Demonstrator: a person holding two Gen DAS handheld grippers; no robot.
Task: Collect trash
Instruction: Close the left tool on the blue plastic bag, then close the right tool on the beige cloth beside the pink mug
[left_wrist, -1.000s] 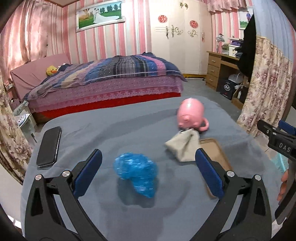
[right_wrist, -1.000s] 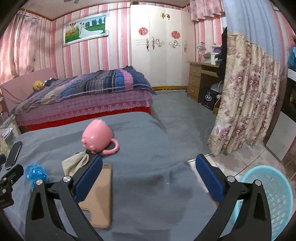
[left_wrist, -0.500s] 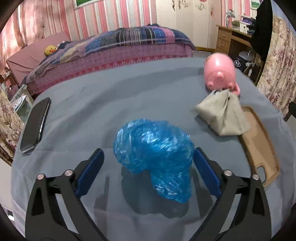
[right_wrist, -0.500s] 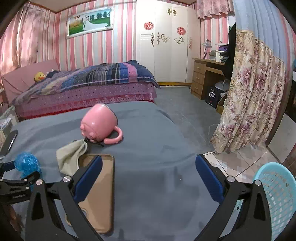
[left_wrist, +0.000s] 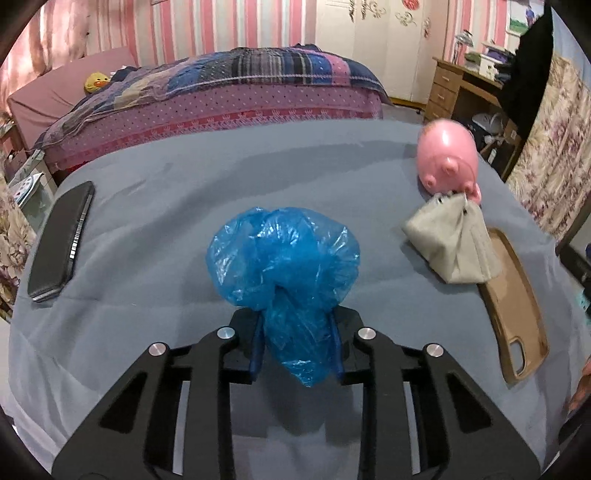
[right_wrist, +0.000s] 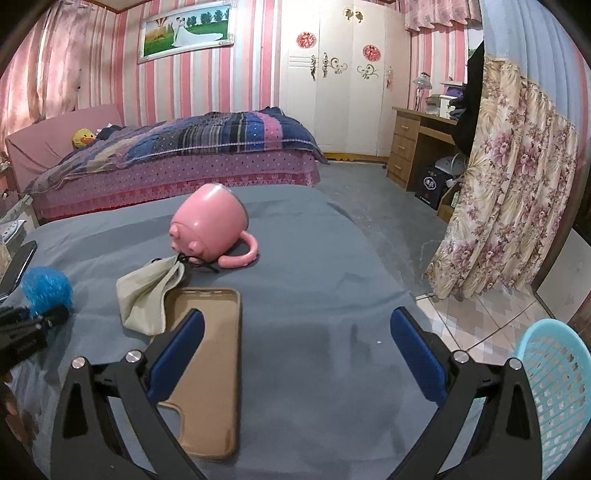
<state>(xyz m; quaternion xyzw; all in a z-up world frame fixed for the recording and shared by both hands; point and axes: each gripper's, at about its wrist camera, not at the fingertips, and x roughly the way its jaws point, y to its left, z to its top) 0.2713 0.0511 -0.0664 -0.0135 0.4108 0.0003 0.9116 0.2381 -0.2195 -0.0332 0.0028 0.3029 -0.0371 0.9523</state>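
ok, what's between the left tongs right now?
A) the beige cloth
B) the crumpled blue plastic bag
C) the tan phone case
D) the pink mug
B: in the left wrist view the left tongs are closing on the lower part of the blue plastic bag, while the beige cloth, phone case and pink mug lie apart on the grey cover.

No legible text, label, brand or number on any item. A black box (right_wrist: 432, 187) under the desk carries a round white emblem — characters too small to read. Red round ornaments (right_wrist: 306, 39) on the wardrobe doors — undecipherable.
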